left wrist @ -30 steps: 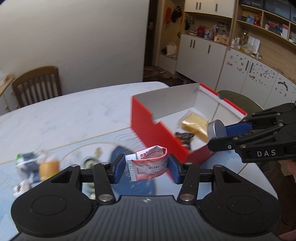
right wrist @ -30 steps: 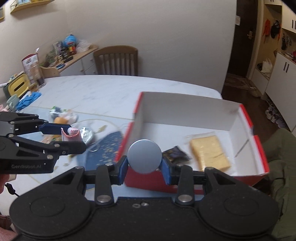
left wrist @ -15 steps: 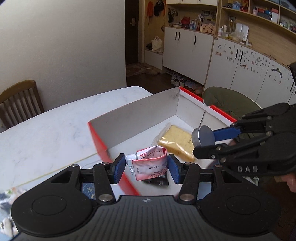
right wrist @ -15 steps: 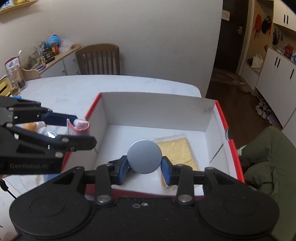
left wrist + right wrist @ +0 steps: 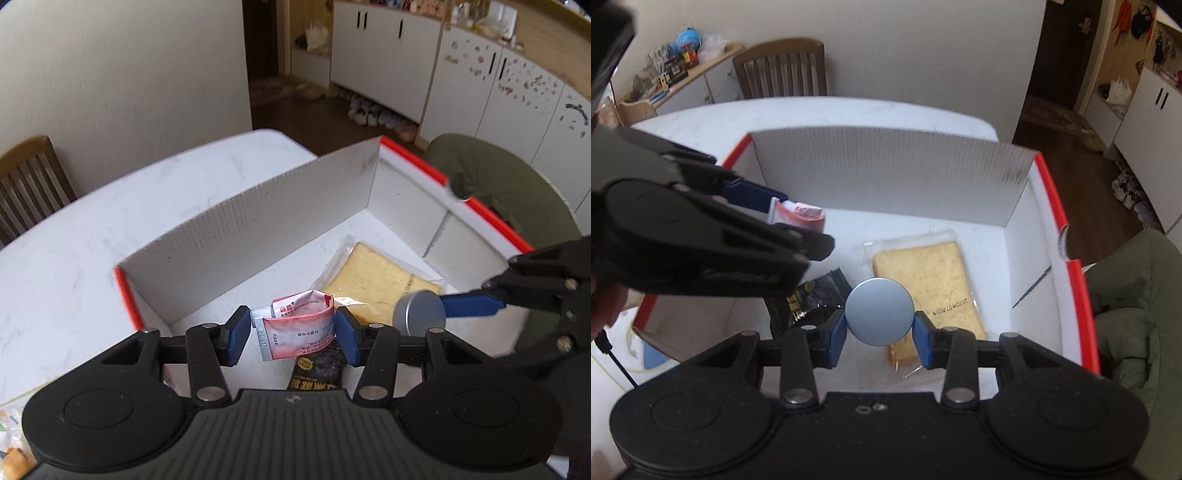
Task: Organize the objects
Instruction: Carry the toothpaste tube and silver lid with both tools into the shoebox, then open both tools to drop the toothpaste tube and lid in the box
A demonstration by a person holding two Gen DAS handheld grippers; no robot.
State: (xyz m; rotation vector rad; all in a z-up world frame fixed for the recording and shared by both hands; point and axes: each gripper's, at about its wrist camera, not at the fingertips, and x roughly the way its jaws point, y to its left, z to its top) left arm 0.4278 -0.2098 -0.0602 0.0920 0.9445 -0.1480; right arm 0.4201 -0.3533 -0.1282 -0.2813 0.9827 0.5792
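Note:
My left gripper (image 5: pixel 293 334) is shut on a crumpled pink and white tube (image 5: pixel 297 328) and holds it above the inside of the red box (image 5: pixel 123 291). Seen from the right wrist, the same left gripper (image 5: pixel 803 221) and tube (image 5: pixel 798 216) hang over the box's left part. My right gripper (image 5: pixel 879 332) is shut on a round silver tin (image 5: pixel 879 312), also over the box (image 5: pixel 1075 273); in the left wrist view the tin (image 5: pixel 419 314) sits at the right. A wrapped slice of bread (image 5: pixel 923 273) and a black packet (image 5: pixel 809 299) lie on the box floor.
The box stands on a white marble table (image 5: pixel 92 221) near its far edge. A wooden chair (image 5: pixel 781 72) stands behind the table, and a green padded chair (image 5: pixel 498 177) beside the box. Cupboards (image 5: pixel 388 51) line the far wall.
Both grippers have moved from in front of the box to above its inside and sunk a little. The loose items on the table left of the box have slid out of view.

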